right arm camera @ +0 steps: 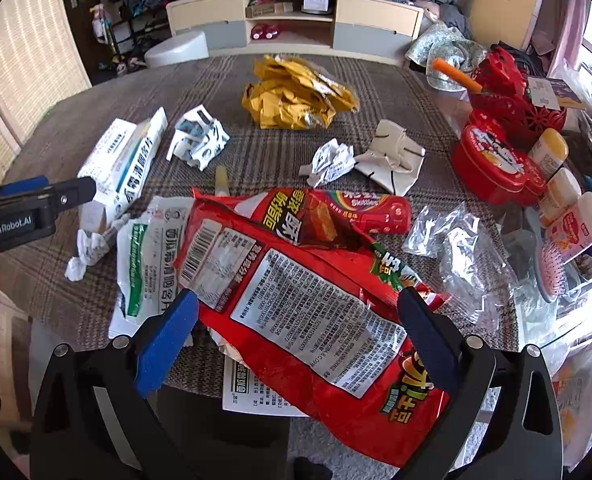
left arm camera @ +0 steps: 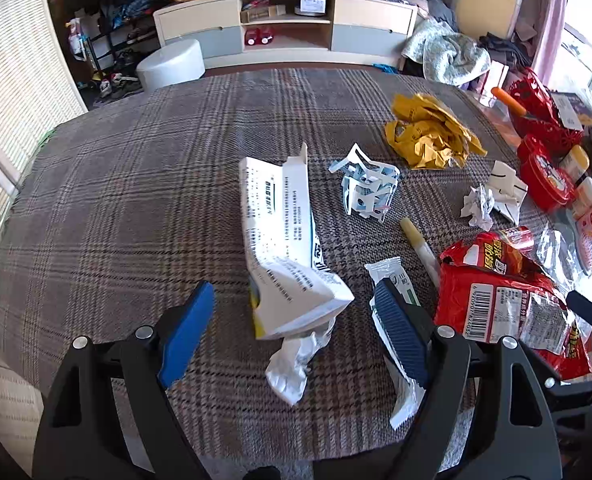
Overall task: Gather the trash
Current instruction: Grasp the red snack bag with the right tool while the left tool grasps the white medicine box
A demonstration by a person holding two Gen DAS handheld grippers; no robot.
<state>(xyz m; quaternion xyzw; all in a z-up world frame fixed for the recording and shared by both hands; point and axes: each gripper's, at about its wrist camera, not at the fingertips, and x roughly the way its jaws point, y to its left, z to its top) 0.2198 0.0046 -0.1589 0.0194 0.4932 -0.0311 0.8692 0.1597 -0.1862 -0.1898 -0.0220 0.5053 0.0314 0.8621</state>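
Left gripper (left arm camera: 292, 328) gapes wide around a white box (left arm camera: 284, 248); right gripper (right arm camera: 296, 332) (equally wide) straddles the red bag (right arm camera: 316, 300) on the counter (left arm camera: 116, 200).

Home living room – TV cabinet (left arm camera: 288, 20), shoe rack (left arm camera: 116, 48), laundry (left arm camera: 448, 52)

Left half of tablecloth (left arm camera: 116, 200) free, wrappers crowd centre, red tins (right arm camera: 492, 168) block rt edge
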